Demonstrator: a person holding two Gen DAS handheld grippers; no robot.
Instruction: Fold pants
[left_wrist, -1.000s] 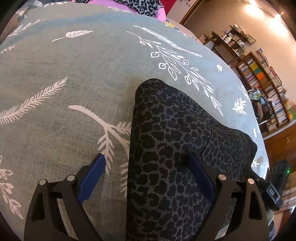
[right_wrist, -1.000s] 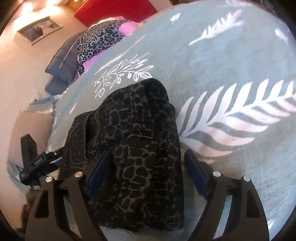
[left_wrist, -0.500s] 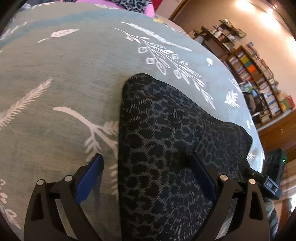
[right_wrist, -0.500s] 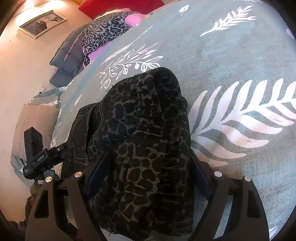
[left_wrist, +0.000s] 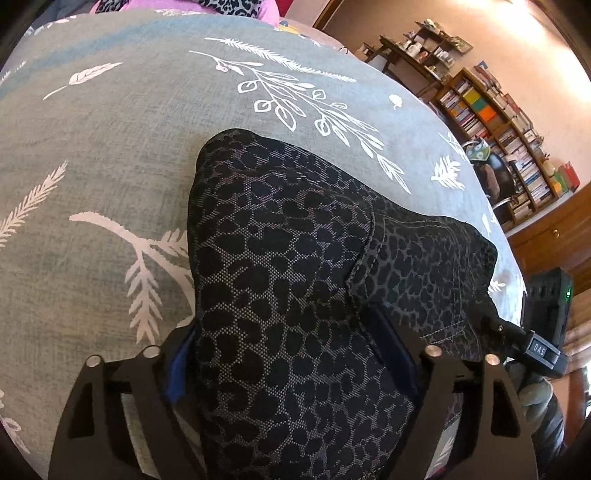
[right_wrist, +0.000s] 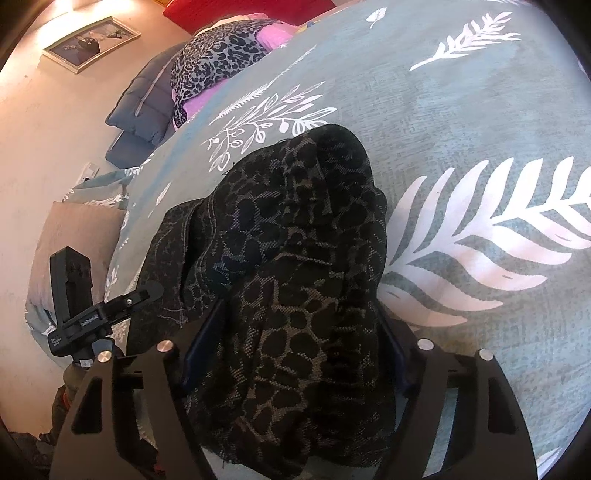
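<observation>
Bookshelves (left_wrist: 491, 122) beyond bedspread (left_wrist: 110, 147); pillows (right_wrist: 218, 62) opposite.

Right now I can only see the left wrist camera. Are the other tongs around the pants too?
Observer: Yes. In the right wrist view the right tongs straddle the bunched pants, and their jaws are closing with the cloth between them.
Operator: What's on the wall over there?
Observer: A framed picture is on the wall, at the top left of that view.
Operator: Is anything below it?
Observer: A blue padded blanket lies beside the leopard cloth at the far end of the bed.
</observation>
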